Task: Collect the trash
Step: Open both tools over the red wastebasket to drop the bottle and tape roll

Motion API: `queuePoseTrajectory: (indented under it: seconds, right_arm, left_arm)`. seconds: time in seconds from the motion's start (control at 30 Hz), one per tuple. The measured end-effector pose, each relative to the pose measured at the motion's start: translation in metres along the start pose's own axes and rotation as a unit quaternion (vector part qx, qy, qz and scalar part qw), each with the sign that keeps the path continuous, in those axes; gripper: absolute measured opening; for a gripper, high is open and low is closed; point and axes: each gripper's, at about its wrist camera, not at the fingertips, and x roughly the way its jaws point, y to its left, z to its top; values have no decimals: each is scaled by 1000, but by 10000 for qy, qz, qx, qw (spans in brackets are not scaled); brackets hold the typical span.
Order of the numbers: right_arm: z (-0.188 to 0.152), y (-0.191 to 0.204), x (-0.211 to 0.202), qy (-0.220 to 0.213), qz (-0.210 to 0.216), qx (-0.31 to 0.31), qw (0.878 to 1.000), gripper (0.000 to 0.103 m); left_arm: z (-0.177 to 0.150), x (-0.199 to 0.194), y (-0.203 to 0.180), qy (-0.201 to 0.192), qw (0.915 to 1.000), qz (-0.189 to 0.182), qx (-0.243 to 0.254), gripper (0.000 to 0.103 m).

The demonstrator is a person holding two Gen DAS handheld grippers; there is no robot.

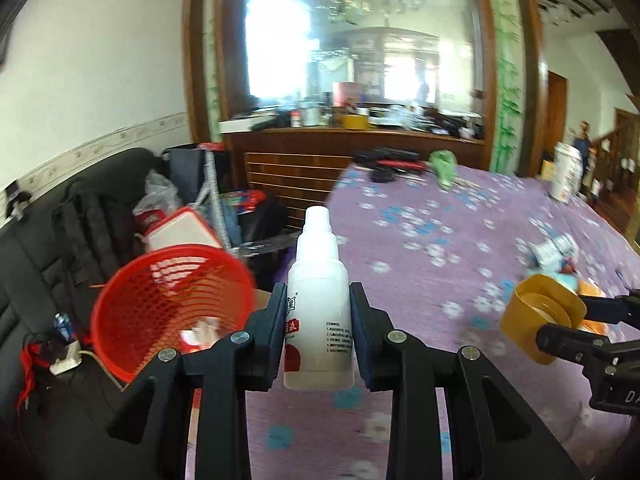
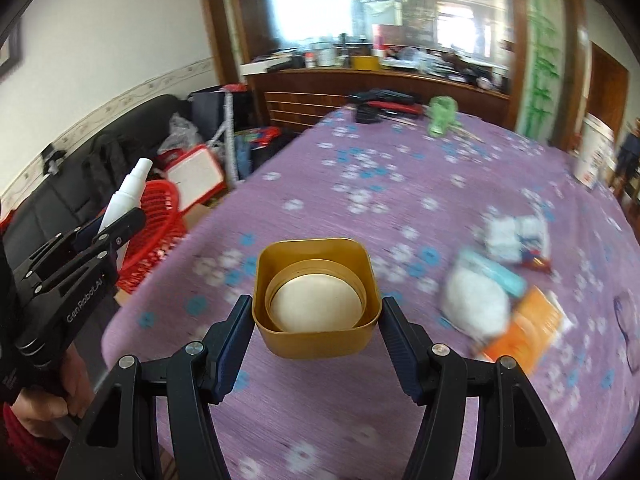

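- A white plaster wall (image 1: 100, 80) carries a patterned border strip (image 1: 100, 146).
- A large wood-framed mirror (image 1: 360, 40) reflects bright windows and a chandelier.
- A black leather sofa (image 1: 36, 240) stands beside a purple floral-clothed table (image 2: 360, 200).

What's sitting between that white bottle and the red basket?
Nothing: in the left wrist view only floor clutter shows behind the gap between the white bottle and red basket.

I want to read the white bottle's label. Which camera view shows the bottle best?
The left wrist view: the white bottle stands upright and central, clamped in the left gripper, its printed label facing the camera. The right wrist view shows it only small, at the left edge, label hidden.
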Motion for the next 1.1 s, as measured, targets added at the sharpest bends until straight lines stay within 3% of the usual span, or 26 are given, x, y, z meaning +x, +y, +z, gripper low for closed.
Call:
queuePoseTrajectory:
  seconds: [0.43, 0.77, 0.87, 1.1]
  right_arm:
    - [66, 91, 60, 273, 1039, -269, 9938, 68]
    - [107, 165, 125, 589, 1765, -288, 9821, 69]
    - [112, 167, 135, 660, 1792, -153, 9815, 69]
    - [90, 122, 100, 377, 1568, -9, 9869, 69]
  left_arm:
    - [-6, 25, 125, 329, 9930, 795, -807, 29]
    - [-13, 52, 168, 547, 9879, 1063, -985, 30]
    - [-12, 52, 174, 533, 9863, 1104, -1103, 62]
    - [-11, 39, 151, 316, 9895, 1124, -848, 63]
